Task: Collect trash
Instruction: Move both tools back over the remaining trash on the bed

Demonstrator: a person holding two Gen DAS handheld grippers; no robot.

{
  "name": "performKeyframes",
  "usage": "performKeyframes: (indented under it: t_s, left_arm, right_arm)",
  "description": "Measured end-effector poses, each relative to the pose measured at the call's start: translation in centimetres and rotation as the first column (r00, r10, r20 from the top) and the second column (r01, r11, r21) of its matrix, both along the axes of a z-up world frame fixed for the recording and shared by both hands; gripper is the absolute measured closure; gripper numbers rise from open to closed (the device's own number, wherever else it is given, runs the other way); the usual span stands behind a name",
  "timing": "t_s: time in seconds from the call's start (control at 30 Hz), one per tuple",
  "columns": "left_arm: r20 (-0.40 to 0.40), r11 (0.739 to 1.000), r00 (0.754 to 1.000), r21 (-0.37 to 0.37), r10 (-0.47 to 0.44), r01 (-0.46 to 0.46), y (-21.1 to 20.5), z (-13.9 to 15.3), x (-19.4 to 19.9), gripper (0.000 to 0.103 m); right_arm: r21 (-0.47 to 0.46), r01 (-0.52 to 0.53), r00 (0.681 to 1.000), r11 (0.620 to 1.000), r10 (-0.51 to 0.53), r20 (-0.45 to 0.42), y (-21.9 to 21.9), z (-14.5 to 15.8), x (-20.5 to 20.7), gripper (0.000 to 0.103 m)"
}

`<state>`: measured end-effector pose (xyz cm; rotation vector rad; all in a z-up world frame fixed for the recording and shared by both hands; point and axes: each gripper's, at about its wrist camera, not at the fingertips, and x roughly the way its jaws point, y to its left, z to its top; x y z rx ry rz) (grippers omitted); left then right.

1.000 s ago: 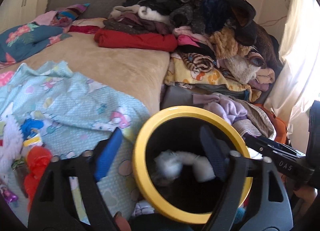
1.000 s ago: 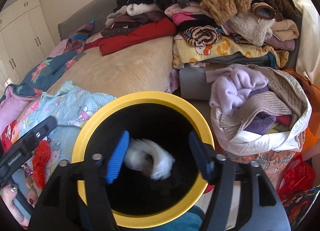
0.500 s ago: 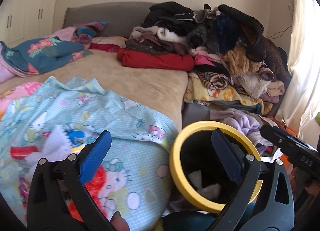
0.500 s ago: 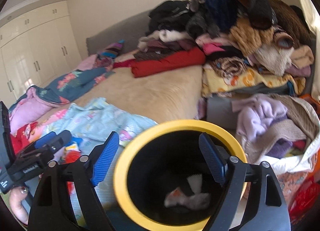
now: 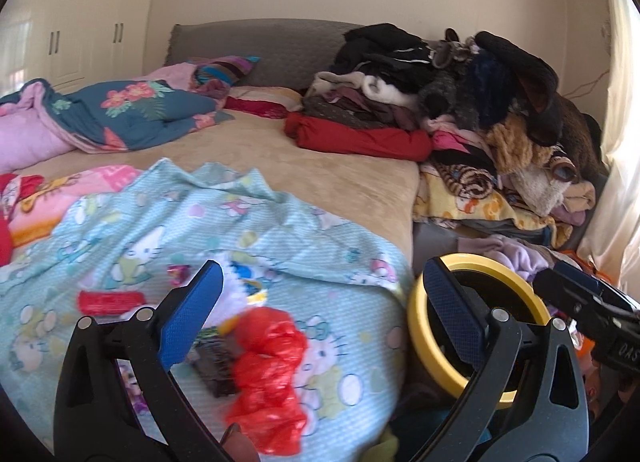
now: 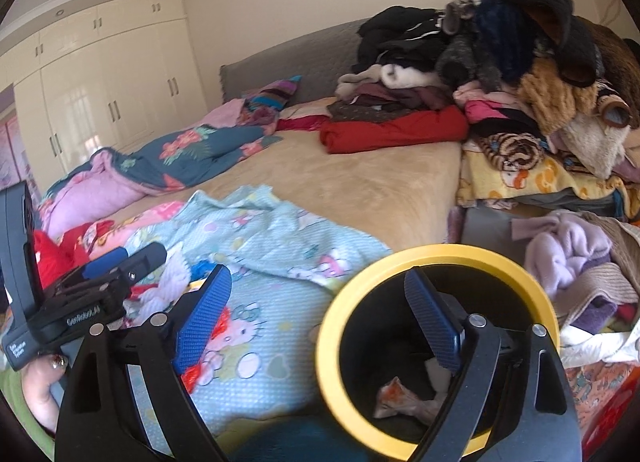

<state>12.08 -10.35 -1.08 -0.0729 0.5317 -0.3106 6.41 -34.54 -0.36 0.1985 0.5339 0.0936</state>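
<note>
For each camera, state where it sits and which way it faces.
Left wrist: rides the left tool, facing along its open blue fingers over the light blue sheet and red plastic bag; the right tool enters at the right edge.
Right wrist: rides the right tool, over the yellow-rimmed bin holding crumpled paper; the left tool and a hand show at left.
Shared: bin, sheet, clothes pile, wardrobe.

Both wrist views, low and close, faced the headboard (image 5: pixel 256 49); shared: Hello Kitty sheet (image 5: pixel 248 229), yellow-rimmed bin (image 6: pixel 420 262).
</note>
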Motion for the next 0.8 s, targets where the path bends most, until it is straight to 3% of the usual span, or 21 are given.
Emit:
performKeyframes:
  t_s: [0.8]
  left_arm:
    - [-0.059, 0.976, 0.975, -0.015, 0.215, -0.216, 10.8, -1.9, 1.0, 0.011]
  right_arm:
    - [-0.031, -0.209, 0.977, 0.978, 0.206, -0.061, 10.1, -2.0, 2.0, 0.013]
